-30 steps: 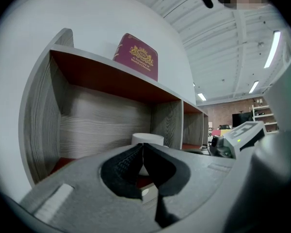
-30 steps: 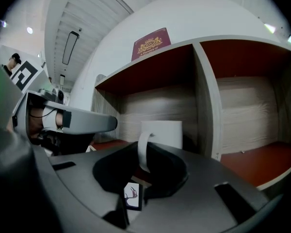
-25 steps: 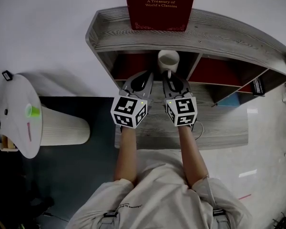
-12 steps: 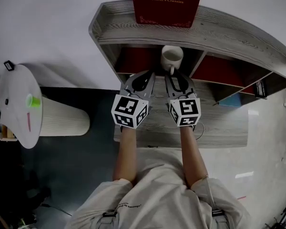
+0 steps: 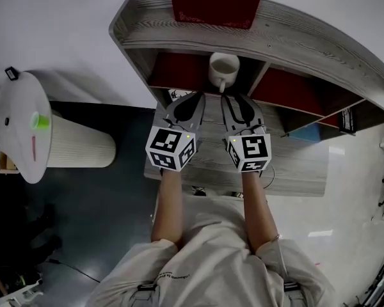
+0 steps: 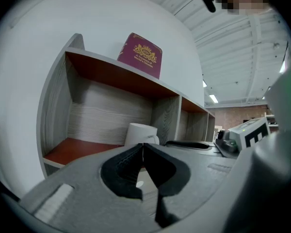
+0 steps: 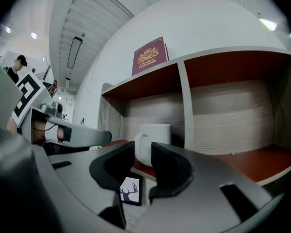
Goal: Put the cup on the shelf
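A white cup [image 5: 223, 69] stands upright on the red floor of the grey shelf's [image 5: 147, 40] left compartment, close to the divider, its handle towards me. My right gripper [image 5: 234, 98] is just in front of it. Its jaws have just been opening and now stand open with nothing between them; in the right gripper view [image 7: 143, 154] the cup [image 7: 156, 141] stands free beyond the tips. My left gripper [image 5: 196, 98] hovers beside it, shut and empty. The left gripper view [image 6: 143, 145] shows the cup [image 6: 140, 133] ahead, slightly left.
A red book [image 5: 216, 2] stands on the shelf's top board. A small card with a deer picture [image 7: 131, 191] lies on the lower board [image 5: 294, 165] under the grippers. A white round table [image 5: 16, 139] and a ribbed white bin [image 5: 77, 149] stand at the left.
The right gripper's tips were at the cup's handle; they have opened and drawn back a little. The cup stays on the shelf floor. The left gripper has shifted only slightly.
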The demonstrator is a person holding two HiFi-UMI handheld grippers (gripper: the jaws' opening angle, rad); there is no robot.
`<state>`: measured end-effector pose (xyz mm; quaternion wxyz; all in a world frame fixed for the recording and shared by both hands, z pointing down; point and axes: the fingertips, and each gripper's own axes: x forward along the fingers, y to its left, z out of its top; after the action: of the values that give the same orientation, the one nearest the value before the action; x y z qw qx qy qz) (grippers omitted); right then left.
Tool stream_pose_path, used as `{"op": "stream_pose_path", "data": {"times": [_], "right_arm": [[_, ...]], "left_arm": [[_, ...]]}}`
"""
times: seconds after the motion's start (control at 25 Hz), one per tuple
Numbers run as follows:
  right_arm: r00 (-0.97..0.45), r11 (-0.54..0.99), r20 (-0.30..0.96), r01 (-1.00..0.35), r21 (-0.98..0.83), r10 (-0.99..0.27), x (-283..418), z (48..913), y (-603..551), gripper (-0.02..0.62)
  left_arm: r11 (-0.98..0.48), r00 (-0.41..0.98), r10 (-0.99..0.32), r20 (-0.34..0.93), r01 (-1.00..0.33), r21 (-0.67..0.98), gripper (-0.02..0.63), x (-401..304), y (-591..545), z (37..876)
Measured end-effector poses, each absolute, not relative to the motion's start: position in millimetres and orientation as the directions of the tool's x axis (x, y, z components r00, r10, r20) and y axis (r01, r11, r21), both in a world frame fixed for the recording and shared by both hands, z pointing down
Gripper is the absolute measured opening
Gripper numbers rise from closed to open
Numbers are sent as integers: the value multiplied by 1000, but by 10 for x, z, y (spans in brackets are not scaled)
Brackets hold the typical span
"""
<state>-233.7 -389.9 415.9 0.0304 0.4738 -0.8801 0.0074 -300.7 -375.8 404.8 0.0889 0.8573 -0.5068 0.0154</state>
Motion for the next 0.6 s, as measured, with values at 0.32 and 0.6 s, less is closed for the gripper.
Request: {"op": "stream_pose_path", "data": {"times": [0.32, 0.6], "right_arm": [[-560, 561, 62, -828, -1, -826, -1956, 4168, -3773, 115], [-580, 580, 48, -814, -16, -813, -1657, 4148, -3709, 115]], "left_arm": [[-431, 449, -885, 121, -890, 151, 11, -2611, -3733, 4082], [-359, 371, -921, 121, -927, 113, 11, -2465, -3616, 4047]]}}
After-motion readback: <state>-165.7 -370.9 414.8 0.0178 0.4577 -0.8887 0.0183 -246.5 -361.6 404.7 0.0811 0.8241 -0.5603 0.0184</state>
